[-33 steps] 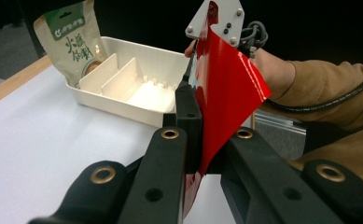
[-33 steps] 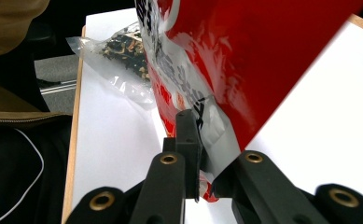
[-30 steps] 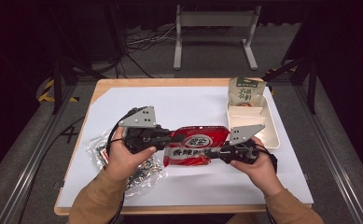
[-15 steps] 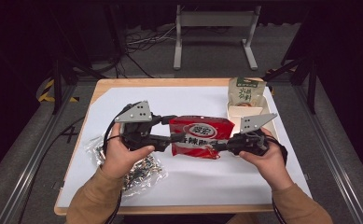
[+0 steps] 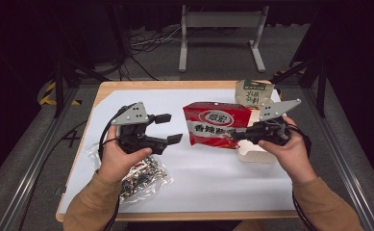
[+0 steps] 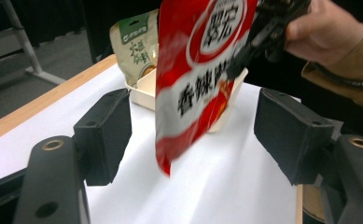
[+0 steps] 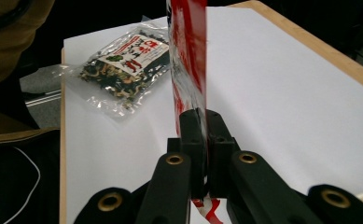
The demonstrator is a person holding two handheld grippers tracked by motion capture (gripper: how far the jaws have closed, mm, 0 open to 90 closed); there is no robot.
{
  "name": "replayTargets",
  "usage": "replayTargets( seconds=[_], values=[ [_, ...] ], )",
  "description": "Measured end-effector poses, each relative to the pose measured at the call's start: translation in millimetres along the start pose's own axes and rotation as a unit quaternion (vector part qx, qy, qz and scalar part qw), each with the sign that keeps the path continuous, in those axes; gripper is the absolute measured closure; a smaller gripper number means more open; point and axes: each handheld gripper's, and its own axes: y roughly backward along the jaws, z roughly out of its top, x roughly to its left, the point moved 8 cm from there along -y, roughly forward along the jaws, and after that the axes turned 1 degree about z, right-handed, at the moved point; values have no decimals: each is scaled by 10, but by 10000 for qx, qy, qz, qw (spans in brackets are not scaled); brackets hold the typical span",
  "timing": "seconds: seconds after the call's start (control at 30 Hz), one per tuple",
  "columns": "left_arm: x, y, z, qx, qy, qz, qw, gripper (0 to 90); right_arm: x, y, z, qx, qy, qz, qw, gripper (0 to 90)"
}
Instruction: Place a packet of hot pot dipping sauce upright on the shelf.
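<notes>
Released by the left gripper [image 5: 168,129], whose jaws have just been opening and now stand wide with nothing pressed between them, the red snack bag [image 5: 216,124] has risen off the table. It hangs beyond that gripper's tips, pinched at its edge by the tightly closed right gripper [image 5: 236,135], above the white tray [image 5: 256,154].

A lab rig: white-topped table [image 5: 213,178] in metal framing [image 5: 40,159], cables [image 5: 141,45] on floor.
</notes>
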Motion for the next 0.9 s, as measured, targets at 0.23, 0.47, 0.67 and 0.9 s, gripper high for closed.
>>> replayTargets(
  seconds=[0.23, 0.47, 0.67, 0.9],
  values=[
    [57, 17, -40, 22, 111, 60, 9999, 282, -206, 226, 81, -50, -18, -260, 9996, 878],
    [110, 35, -79, 55, 159, 124, 9998, 274, -398, 373, 102, -88, -71, -437, 9990, 878],
    [149, 47, -104, 66, 213, 170, 9996, 260, -549, 478, 102, -124, -113, -583, 9982, 879],
    [166, 52, -118, 83, 191, 202, 9996, 253, -743, 591, 39, -175, -235, -772, 9966, 879]
  ],
)
